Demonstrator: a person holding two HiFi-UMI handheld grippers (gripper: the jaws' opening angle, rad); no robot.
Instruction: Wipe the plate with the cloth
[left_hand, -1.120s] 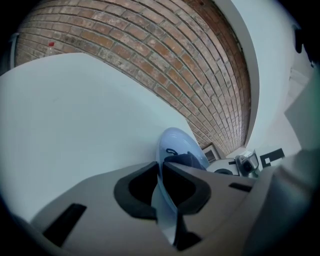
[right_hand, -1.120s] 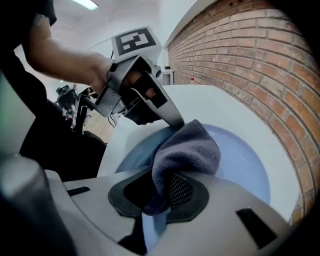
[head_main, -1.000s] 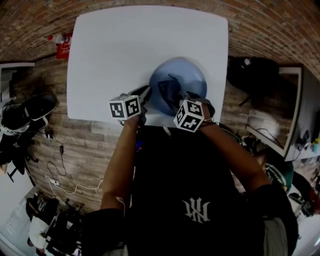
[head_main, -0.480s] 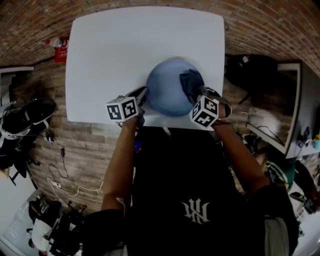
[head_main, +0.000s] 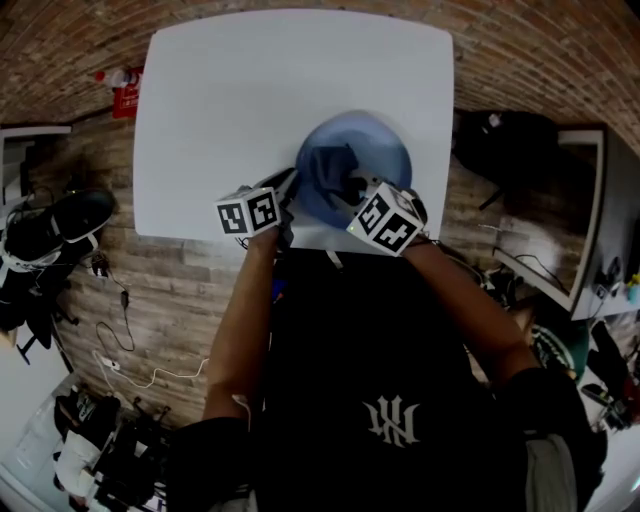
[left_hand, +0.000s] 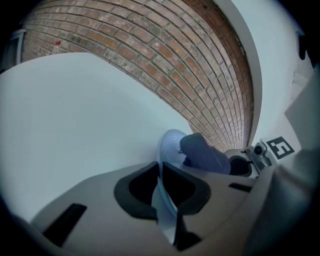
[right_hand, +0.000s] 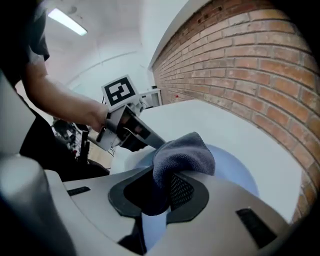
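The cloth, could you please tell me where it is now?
The cloth is clamped in the right gripper and rests on the blue plate at the table's near edge, while the left gripper holds the plate's rim.

The desk (head_main: 250, 100) was a white slab with rounded corners and a smooth, matte top, seen almost straight from above in the head view. It stood on a brick-patterned floor (head_main: 180, 290) that showed past its edges on every side. One thing lay directly on it: a round, pale blue plate (head_main: 385, 150). The plate sat right of the desk's middle and close to the near edge, its nearest part of the rim just short of that edge, well apart from the far corners.
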